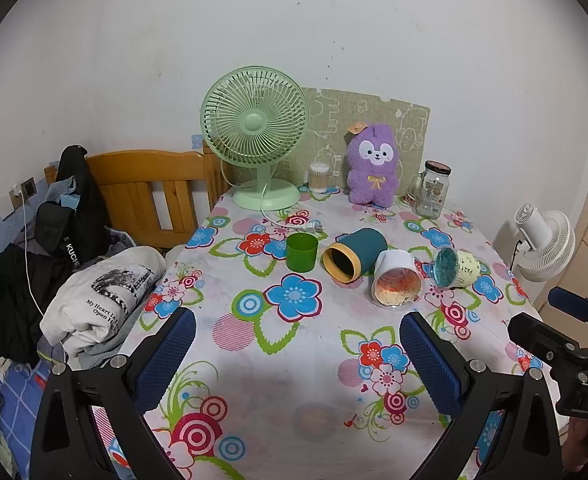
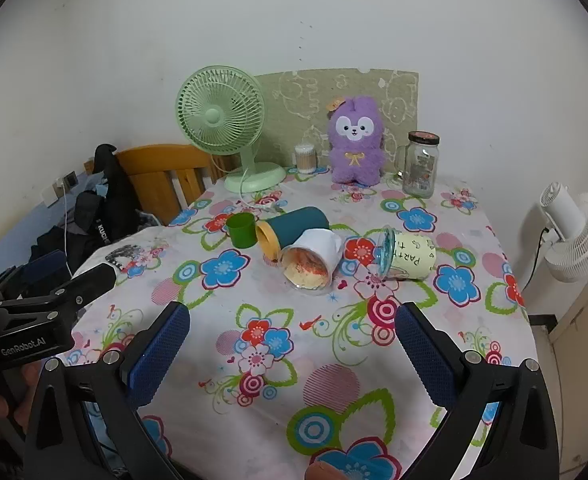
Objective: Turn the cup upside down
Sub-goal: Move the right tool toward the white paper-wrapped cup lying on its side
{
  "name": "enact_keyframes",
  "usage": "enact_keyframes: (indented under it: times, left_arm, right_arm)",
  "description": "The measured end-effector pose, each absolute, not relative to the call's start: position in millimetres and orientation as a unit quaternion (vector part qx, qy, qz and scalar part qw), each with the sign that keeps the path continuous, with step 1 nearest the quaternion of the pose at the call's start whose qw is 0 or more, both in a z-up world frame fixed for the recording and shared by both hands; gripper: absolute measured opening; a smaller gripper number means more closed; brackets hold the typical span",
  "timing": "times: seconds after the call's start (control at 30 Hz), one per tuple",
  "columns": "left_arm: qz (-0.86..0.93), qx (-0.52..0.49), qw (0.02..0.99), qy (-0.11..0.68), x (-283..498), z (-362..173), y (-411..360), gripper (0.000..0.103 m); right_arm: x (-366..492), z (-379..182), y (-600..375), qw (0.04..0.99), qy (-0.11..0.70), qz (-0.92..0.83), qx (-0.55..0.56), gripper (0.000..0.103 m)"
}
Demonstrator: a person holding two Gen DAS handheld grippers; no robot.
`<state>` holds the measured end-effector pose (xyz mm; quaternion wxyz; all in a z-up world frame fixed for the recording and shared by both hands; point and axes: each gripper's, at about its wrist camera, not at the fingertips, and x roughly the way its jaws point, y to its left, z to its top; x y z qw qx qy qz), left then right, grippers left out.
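On the flowered table (image 1: 294,360), mid-way back, the green cup (image 1: 301,252) stands upright beside a toppled teal cup (image 1: 353,254). It looks light, stiff plastic; grip its sidewall. Left gripper (image 1: 297,344) and right gripper (image 2: 292,338) hover spread wide, empty.

Row of four across the middle of the worktop (image 1: 294,360): upright cup (image 1: 301,252) leftmost, then three lying on their sides. Desk fan (image 1: 256,136), plush toy (image 1: 371,166) and jar (image 1: 432,189) line the back edge, bed (image 1: 54,300) off left.

black hand-held gripper (image 1: 297,356) frames, silver screws, textured blue pads (image 1: 165,354)
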<state>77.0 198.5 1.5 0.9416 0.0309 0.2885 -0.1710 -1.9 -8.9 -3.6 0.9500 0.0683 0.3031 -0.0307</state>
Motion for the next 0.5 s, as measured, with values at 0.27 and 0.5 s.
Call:
enact_keyframes:
  times: [0.27, 0.5]
  left_arm:
    - [-0.170, 0.032, 0.941, 0.291, 75.8, -6.8, 190.3, 0.103]
    - [-0.167, 0.027, 0.941, 0.294, 77.3, -6.2, 197.9, 0.103]
  right_arm:
    - [0.5, -7.9, -8.8, 0.948, 0.310, -0.033, 0.069, 0.103]
    - [7.5, -17.3, -11.7, 0.940, 0.330, -0.037, 0.077, 0.103]
